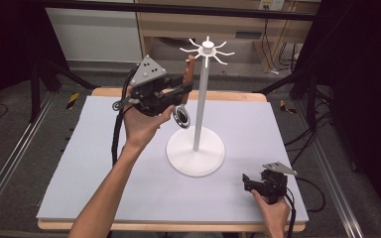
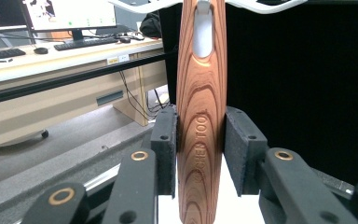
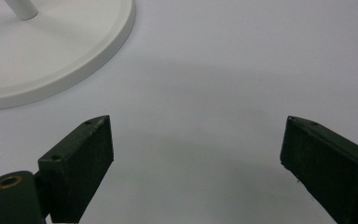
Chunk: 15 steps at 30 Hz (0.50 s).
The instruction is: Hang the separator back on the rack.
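Nearest, the right gripper (image 3: 196,154) rests released on the mat (image 1: 104,148); the left gripper (image 2: 200,149) grasps a wooden handle (image 2: 200,116) at the white stand (image 1: 197,148).

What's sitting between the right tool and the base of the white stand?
Nothing: in the high view, only bare grey mat separates the right tool from the stand base. The right gripper view shows the same bare stretch.

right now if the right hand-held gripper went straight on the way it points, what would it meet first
Probably the white stand's round base. The right hand-held gripper, jaws open and empty, points low across the bare grey mat with the base ahead, slightly to one side; depth is unclear, so it might pass beside it.
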Tool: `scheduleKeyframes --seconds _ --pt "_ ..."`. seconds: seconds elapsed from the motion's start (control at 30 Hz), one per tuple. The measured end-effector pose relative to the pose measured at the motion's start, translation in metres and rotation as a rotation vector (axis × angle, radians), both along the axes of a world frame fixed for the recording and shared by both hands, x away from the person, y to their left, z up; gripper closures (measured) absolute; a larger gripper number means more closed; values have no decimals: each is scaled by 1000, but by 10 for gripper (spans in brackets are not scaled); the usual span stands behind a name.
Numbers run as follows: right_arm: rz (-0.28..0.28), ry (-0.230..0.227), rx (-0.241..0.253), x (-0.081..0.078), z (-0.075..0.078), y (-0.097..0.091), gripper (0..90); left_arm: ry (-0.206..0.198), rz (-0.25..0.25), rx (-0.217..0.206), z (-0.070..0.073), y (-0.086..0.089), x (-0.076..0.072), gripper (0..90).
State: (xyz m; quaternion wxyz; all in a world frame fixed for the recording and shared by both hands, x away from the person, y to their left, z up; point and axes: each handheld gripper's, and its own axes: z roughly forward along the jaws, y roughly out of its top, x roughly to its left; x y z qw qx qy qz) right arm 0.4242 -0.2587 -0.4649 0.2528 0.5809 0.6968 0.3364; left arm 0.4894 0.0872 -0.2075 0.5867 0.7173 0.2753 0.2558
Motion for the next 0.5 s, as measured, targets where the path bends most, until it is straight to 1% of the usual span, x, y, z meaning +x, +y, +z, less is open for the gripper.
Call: scheduleKeyframes --seconds 0.13,0.3,0.43,0.5 --pt "1 -3 1 0 0 0 98 -11 8 17 0 -3 2 660" --pt "1 -3 -1 0 0 0 98 -14 6 18 1 -2 1 646" --pt "0 -2 0 0 0 0 98 -9 10 26 1 0 -2 583" --pt "-2 0 1 0 0 0 98 -7 10 31 1 3 -6 559"
